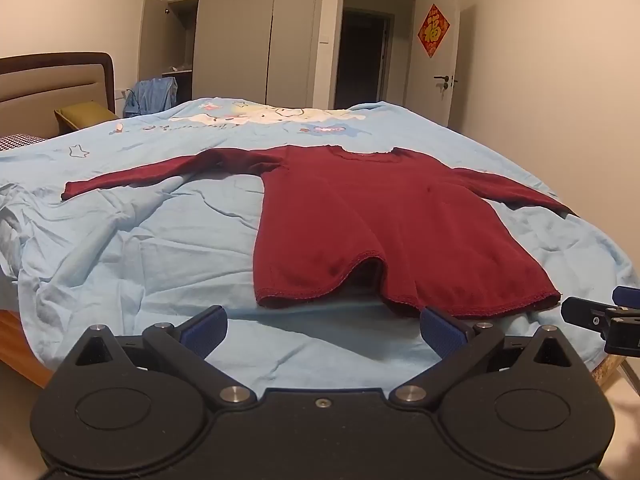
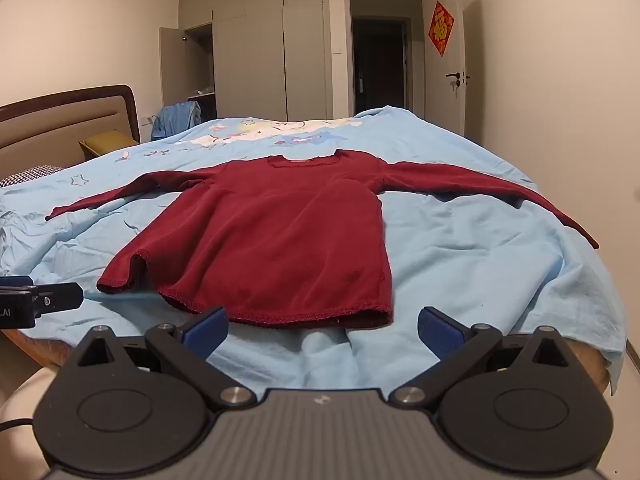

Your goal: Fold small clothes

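I see a big bed (image 1: 24,336) with a wooden edge. A light blue sheet (image 1: 140,264) covers it, full of wrinkles, with a cartoon picture (image 1: 276,114) at the far end. A dark red shirt (image 1: 360,224) lies flat on the sheet, both long sleeves spread out to the sides, neck far from me. Its bottom edge bumps up in one spot. A checked pillow (image 2: 36,172) sits by the headboard (image 2: 60,120).
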